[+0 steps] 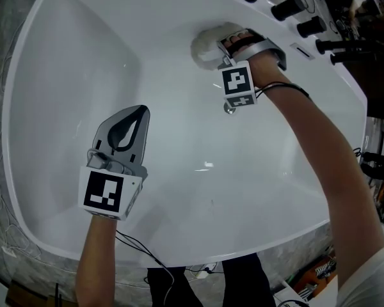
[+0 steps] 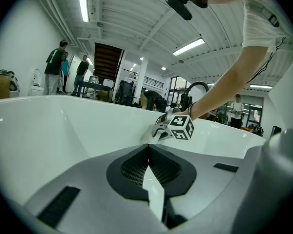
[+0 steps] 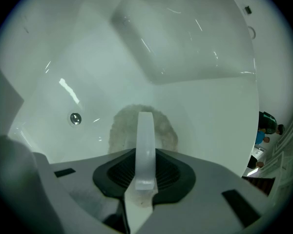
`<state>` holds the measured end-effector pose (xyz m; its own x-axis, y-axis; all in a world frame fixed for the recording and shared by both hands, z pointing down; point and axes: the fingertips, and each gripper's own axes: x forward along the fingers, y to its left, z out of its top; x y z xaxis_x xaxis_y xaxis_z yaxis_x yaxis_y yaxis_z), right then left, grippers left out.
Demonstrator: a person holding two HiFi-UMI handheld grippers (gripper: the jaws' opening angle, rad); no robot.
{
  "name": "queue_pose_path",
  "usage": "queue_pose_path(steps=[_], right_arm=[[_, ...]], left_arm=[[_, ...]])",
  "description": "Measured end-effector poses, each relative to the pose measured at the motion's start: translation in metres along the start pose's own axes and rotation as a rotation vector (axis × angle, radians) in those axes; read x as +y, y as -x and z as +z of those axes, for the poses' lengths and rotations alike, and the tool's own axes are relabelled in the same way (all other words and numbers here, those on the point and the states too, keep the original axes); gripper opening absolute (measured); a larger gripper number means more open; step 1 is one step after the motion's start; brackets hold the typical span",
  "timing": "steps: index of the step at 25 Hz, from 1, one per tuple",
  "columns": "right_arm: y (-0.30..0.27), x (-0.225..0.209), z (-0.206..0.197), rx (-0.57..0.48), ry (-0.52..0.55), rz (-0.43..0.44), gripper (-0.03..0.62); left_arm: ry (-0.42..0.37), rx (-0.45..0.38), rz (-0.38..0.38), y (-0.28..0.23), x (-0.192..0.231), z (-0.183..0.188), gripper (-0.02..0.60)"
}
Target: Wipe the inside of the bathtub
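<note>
Right gripper [image 1: 226, 48] — cloth [image 1: 205, 44] against bathtub [image 1: 57, 101]

In the bathtub [image 1: 64, 75], the cloth [image 1: 205, 43] lies against the far wall, beyond the drain [image 3: 75, 118].

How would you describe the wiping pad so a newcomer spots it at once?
Find the white bathtub, then its far wall below the black taps. The wiping pad is there, held by the right hand-held gripper: the only fuzzy, off-white lump on the glossy surface.
</note>
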<state>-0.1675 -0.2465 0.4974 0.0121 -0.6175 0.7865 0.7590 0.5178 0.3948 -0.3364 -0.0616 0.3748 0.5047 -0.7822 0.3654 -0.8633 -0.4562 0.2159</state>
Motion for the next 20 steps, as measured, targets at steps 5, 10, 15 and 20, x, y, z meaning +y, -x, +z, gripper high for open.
queue_pose_path(steps=[5,10,15,20], right_arm=[[-0.004,-0.023,0.021,-0.022,0.004,-0.017,0.097],[-0.009,-0.048,0.048,-0.048,0.010,-0.045,0.097],[-0.015,-0.084,0.084,-0.087,0.025,-0.087,0.098],[-0.019,-0.115,0.115,-0.122,0.048,-0.125,0.098]], left_arm=[[0.010,0.000,0.018,0.007,0.016,-0.003,0.011],[0.011,-0.013,0.032,0.015,0.030,-0.005,0.011],[0.014,-0.005,0.050,0.026,0.048,-0.013,0.011],[0.011,0.001,0.076,0.036,0.065,-0.015,0.011]])
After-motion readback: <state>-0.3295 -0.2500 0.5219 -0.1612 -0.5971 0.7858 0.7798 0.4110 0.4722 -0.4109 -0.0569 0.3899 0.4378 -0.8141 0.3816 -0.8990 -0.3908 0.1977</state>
